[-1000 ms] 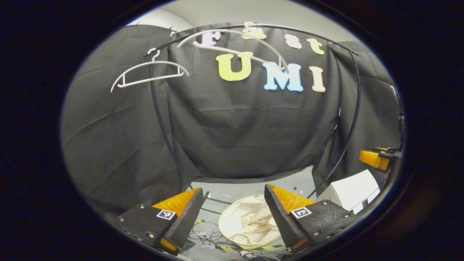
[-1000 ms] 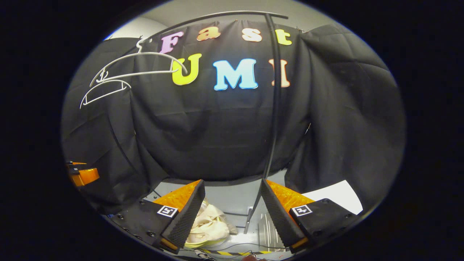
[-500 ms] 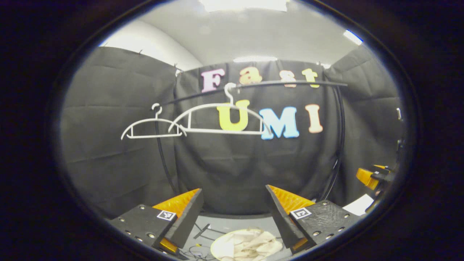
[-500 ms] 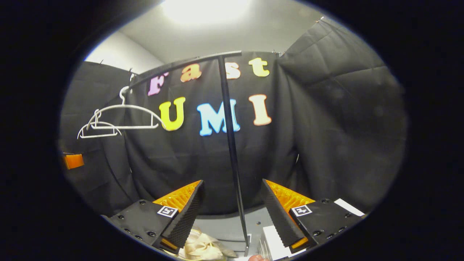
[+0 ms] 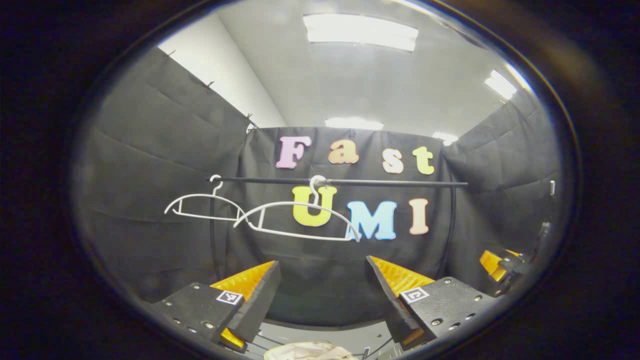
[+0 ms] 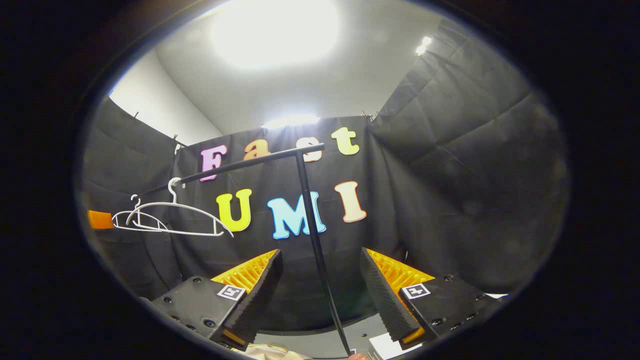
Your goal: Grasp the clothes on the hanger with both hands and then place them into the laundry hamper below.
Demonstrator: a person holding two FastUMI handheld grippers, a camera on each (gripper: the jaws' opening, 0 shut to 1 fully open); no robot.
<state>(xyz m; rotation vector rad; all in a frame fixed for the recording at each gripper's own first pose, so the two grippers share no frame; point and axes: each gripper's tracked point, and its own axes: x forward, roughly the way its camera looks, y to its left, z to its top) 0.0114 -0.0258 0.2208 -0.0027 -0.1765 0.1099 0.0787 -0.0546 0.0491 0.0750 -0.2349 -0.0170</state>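
Left gripper (image 5: 322,292) and right gripper (image 6: 320,290): jaws apart, nothing between. Two bare hangers (image 5: 300,220) on rail (image 5: 390,183). Clothes (image 5: 310,351) cut off at bottom edge.

Both gripper views sit low, tilted up at far rail (image 5: 340,182) and ceiling; shared: white hangers (image 6: 175,220), rail.
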